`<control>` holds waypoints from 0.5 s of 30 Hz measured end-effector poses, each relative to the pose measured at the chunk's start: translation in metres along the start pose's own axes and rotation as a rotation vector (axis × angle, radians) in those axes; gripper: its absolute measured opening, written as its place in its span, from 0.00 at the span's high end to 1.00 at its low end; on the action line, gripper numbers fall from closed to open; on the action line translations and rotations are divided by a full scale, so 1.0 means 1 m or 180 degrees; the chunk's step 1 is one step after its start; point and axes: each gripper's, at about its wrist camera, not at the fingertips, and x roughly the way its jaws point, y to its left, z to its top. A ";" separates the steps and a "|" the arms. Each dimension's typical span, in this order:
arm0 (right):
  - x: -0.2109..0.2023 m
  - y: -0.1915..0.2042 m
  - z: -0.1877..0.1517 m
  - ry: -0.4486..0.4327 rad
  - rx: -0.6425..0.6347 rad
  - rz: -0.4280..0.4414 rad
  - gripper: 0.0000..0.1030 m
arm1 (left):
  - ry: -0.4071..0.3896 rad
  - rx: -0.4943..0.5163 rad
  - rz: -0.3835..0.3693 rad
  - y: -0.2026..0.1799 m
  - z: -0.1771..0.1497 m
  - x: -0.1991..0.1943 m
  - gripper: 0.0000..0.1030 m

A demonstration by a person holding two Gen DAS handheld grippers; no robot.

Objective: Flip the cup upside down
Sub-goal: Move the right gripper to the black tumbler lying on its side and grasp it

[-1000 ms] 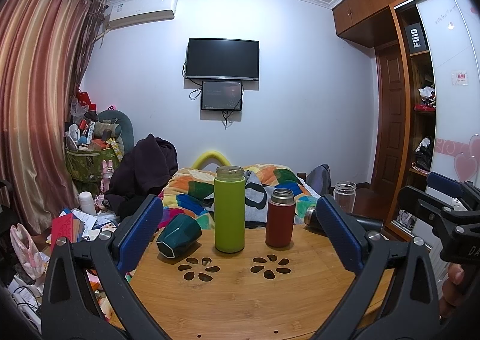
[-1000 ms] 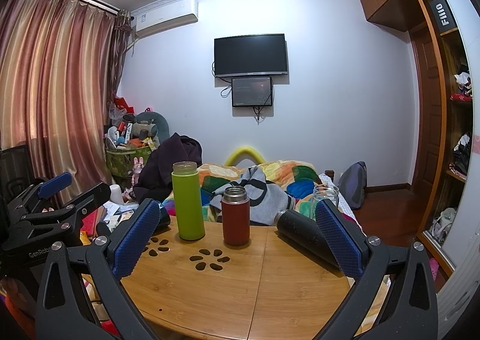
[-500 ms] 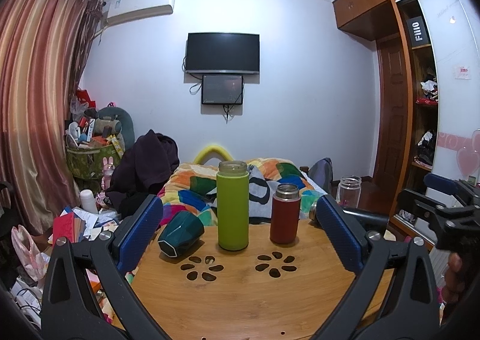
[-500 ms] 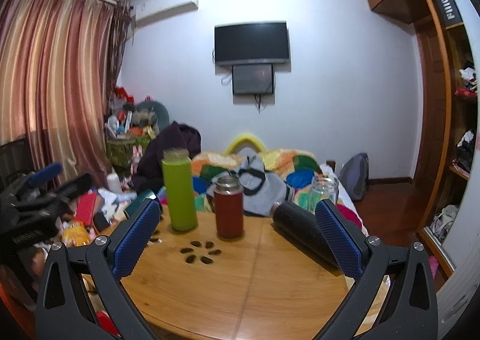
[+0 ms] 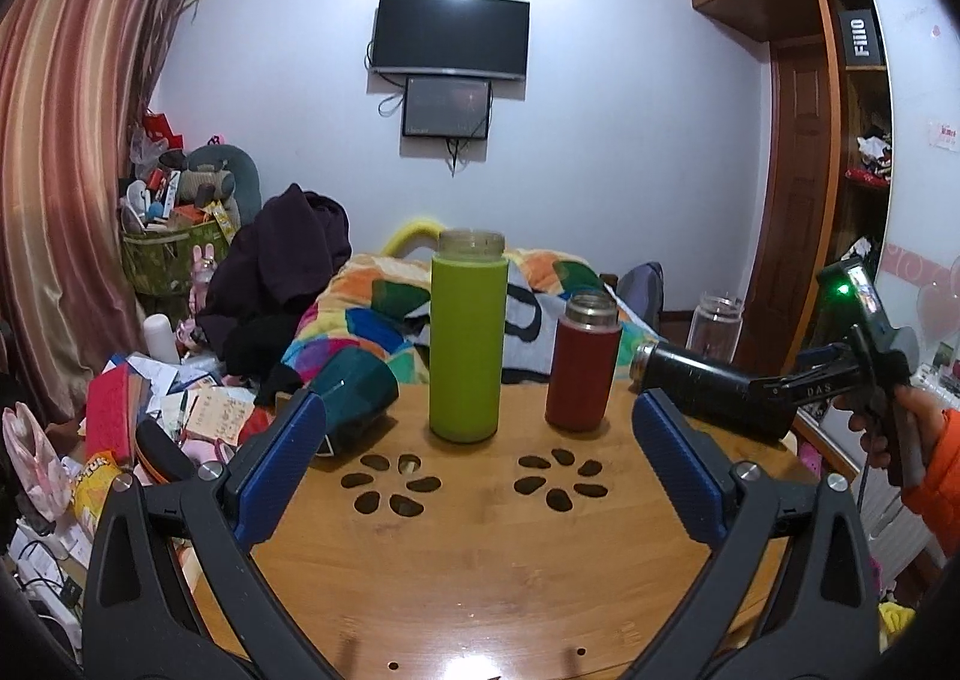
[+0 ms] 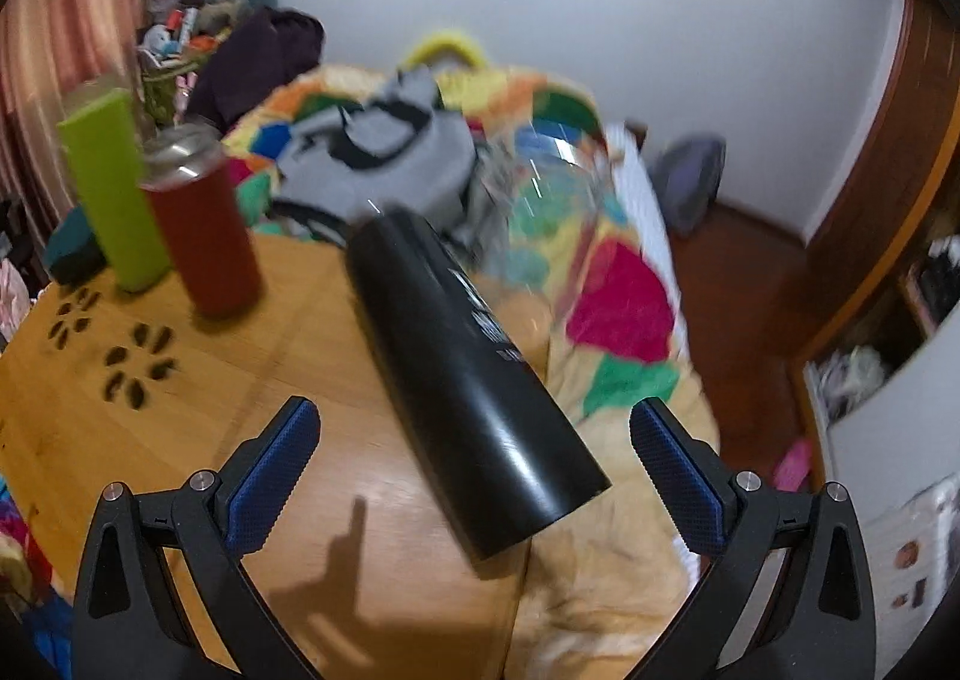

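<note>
the right tongs (image 6: 474,458), spread wide, are closing in on the black cup (image 6: 468,380) lying on its side at the worktop (image 6: 252,440) edge, its long axis roughly level, steel mouth toward the red flask (image 5: 581,365), so next comes straddling and gripping its body, while the left tongs (image 5: 477,452) hang wide and empty.

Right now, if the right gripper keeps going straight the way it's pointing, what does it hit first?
Most likely the black bottle lying on the table: it sits between the right gripper's open fingers. Depth is blurred.
</note>
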 end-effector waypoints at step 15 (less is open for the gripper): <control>0.021 0.015 -0.024 0.0227 -0.0232 0.0176 0.40 | 0.0183 0.0119 -0.0002 -0.009 -0.012 0.016 0.00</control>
